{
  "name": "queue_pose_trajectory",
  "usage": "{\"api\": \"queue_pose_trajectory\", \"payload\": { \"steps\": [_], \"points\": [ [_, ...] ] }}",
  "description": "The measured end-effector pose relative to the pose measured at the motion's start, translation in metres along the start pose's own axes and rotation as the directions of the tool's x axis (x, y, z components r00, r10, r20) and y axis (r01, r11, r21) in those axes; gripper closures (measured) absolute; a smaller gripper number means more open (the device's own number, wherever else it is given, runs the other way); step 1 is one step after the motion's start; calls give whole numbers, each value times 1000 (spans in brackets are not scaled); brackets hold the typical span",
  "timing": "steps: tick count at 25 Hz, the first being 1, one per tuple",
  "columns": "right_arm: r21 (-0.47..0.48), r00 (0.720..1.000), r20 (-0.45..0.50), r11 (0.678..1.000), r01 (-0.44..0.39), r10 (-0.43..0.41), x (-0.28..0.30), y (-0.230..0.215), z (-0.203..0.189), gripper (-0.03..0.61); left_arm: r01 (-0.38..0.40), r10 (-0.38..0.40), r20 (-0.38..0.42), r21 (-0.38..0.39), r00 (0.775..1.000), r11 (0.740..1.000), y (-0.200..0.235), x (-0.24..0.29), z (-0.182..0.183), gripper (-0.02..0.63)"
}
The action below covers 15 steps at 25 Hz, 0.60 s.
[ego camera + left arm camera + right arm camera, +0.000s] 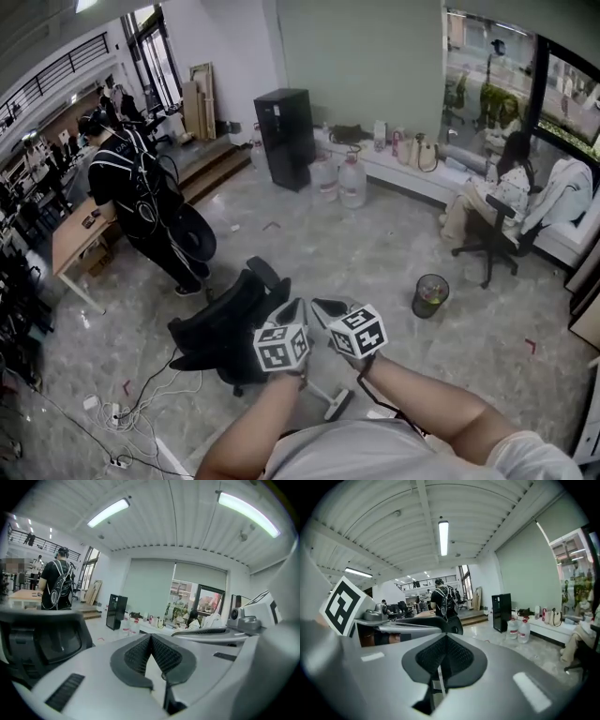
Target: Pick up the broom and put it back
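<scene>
Grey floor (394, 253), black chair (225, 328), two grippers held over it.
Left gripper (151, 637) clenched, empty; right gripper (446, 637) likewise clenched.

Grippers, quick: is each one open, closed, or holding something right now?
Left gripper: closed, nothing between its jaws.
Right gripper: closed, nothing between its jaws.
</scene>
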State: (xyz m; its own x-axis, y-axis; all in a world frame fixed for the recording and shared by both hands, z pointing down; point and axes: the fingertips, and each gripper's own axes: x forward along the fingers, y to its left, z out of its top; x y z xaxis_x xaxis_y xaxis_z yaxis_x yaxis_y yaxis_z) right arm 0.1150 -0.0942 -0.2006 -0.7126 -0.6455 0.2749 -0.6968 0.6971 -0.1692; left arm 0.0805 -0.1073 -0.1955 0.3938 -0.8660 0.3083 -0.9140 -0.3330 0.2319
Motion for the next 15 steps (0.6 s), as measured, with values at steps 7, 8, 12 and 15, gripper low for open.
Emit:
{"api": "queue_pose_trajectory", "payload": {
  "steps": [7,8,12,15],
  "points": [
    [-27,996,74,998,49,-47,-37,-25,28,577,22,-24,60,40,998,999,-46,11,29,607],
    [-22,996,78,998,52,-51,-39,-27,28,577,25,-27,63,44,998,999,-49,12,30,607],
    [-16,995,82,998,60,-59,-43,-31,31,577,28,-31,63,51,998,998,-56,14,33,607],
    [-8,994,89,998,61,-60,-49,-37,34,577,24,-27,58,45,998,999,-61,17,32,606]
  ]
}}
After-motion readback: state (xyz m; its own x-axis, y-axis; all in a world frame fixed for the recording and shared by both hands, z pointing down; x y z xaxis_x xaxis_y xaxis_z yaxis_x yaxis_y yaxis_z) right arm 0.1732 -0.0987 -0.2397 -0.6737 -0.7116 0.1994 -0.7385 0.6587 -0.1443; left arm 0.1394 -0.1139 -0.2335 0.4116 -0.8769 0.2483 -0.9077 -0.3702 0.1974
